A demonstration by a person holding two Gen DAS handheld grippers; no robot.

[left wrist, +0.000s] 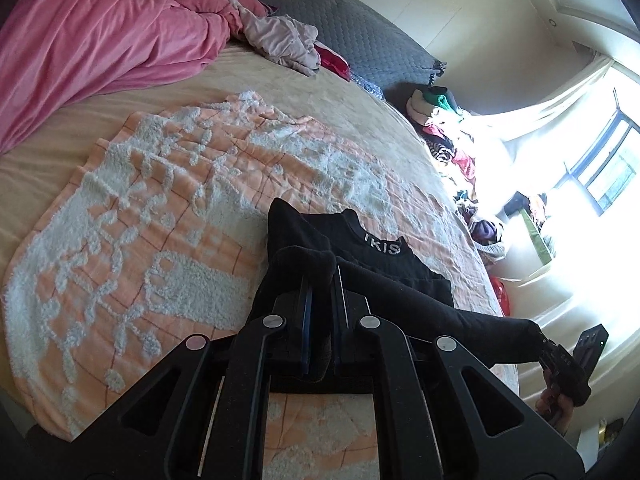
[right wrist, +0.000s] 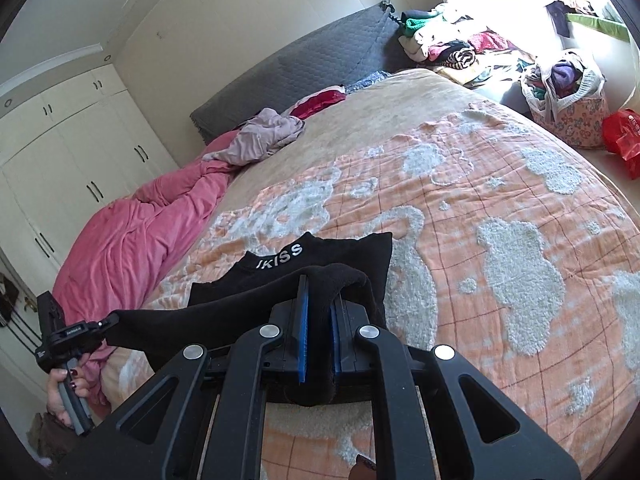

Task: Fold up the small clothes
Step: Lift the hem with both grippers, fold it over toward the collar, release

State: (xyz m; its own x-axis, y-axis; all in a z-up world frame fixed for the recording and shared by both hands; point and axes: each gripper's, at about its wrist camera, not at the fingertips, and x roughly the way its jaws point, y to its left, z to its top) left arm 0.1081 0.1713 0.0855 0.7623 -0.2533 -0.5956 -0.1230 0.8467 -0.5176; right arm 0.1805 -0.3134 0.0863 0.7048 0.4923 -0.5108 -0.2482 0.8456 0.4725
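Hem of the black top [left wrist: 372, 264] stretches sideways between my left gripper [left wrist: 320, 280] and right gripper [right wrist: 318, 292], both clamped on it; collar lies ahead on the bed [right wrist: 400, 96].

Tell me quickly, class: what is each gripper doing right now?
Left gripper: shut on the black garment.
Right gripper: shut on the same black garment.

text: "IKISS" in white | on: collar band of black garment [right wrist: 280, 258] | first letter unclear
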